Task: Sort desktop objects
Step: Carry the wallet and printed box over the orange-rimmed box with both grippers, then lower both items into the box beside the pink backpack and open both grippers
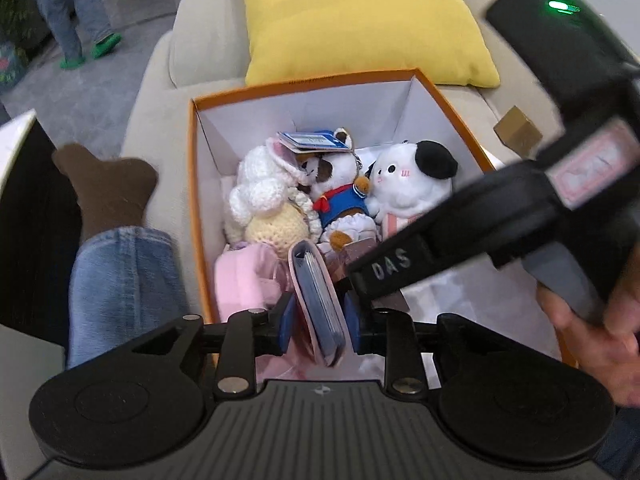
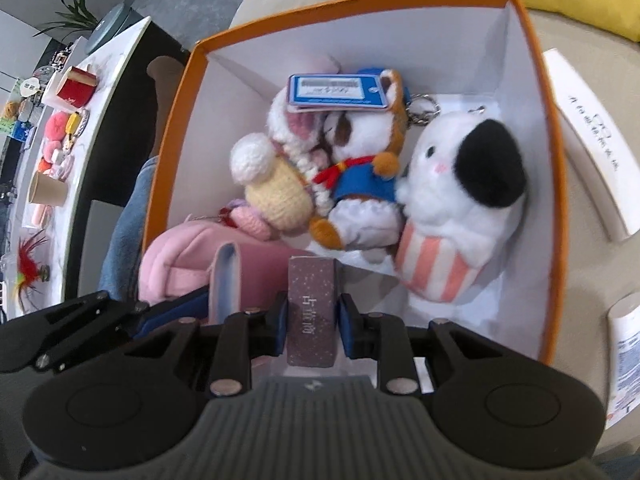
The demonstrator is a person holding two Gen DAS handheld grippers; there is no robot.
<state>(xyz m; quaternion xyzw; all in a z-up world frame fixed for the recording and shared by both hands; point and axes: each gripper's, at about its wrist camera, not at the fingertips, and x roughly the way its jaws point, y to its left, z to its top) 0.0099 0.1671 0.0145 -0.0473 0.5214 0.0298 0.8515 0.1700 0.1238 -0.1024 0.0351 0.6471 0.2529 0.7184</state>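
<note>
An orange box with white inside walls holds several plush toys: a crocheted bunny, a bear in a blue sailor suit, a white and black plush and a pink pouch. My left gripper is shut on a pink card wallet with blue sleeves, held over the box's near end. My right gripper is shut on a small maroon box, also over the near end. The right gripper's black body crosses the left wrist view.
The box rests on a beige sofa with a yellow cushion. A leg in jeans and a brown sock lie left of it. A white table at the left carries many small items. White cartons lie at the right.
</note>
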